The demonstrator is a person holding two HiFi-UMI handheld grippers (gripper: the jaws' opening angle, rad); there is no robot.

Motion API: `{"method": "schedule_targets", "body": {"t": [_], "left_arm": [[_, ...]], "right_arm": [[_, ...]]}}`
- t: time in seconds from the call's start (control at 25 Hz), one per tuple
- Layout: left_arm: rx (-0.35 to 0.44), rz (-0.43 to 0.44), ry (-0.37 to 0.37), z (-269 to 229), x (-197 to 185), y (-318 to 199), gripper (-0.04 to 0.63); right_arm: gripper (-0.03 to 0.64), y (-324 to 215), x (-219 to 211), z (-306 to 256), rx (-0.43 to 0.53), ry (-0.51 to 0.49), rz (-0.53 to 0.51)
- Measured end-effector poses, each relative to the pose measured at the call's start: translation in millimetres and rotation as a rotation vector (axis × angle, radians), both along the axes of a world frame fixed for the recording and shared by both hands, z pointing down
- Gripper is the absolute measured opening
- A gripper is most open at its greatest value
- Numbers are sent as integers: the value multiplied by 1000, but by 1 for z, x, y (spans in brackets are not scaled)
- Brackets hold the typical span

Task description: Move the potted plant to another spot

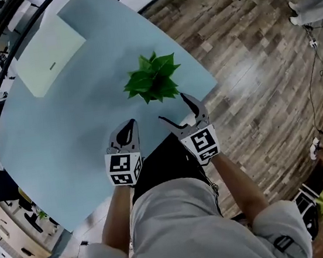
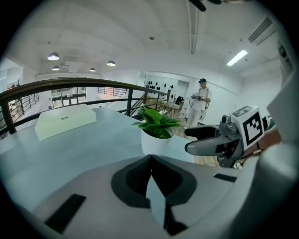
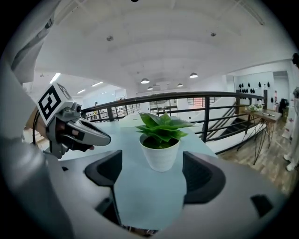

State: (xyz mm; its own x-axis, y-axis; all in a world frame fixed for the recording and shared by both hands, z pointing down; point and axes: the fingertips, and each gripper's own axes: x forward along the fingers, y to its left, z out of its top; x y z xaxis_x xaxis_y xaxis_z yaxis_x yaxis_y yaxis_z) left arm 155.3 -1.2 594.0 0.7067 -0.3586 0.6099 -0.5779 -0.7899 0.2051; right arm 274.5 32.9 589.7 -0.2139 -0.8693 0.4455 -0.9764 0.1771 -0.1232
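Toward the right-hand corner of the pale blue bench (image 1: 63, 144), the potted plant (image 1: 154, 79) stands upright in its white pot, close to the edge where the wooden floor (image 1: 260, 71) shows below. A flat pale-green box (image 1: 50, 54) lies well apart from it at the far left of the bench.

Both grippers hang just short of the plant on the near side. The right gripper (image 1: 173, 107) has its jaws spread wide. In the right gripper view the pot sits centred in the gap but beyond the tips, so nothing is between the pads yet. The left gripper (image 1: 129, 125) has its jaws pressed together on nothing, and in its own view the pot lies ahead and slightly to the right.

I judge this to be the approach, with the grasp not yet made. The plant is untouched and has not left its place. The next move seems to call for the right gripper to go forward until its pads flank the pot's white wall below the leaves. It would then close squarely enough to keep the pot from tipping, since it stands so near the bench edge
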Motion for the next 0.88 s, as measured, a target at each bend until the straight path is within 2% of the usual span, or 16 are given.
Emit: {"method": "schedule_targets", "body": {"t": [0.36,0.88], "left_arm": [[-38,-110,-15,13,3,-4,12],[-48,-268,-63,17,-5,-2,12]], "right_arm": [[434,-35,0,7,44,-12,-89],[485,-76,-2,17,74,-40,-188]]}}
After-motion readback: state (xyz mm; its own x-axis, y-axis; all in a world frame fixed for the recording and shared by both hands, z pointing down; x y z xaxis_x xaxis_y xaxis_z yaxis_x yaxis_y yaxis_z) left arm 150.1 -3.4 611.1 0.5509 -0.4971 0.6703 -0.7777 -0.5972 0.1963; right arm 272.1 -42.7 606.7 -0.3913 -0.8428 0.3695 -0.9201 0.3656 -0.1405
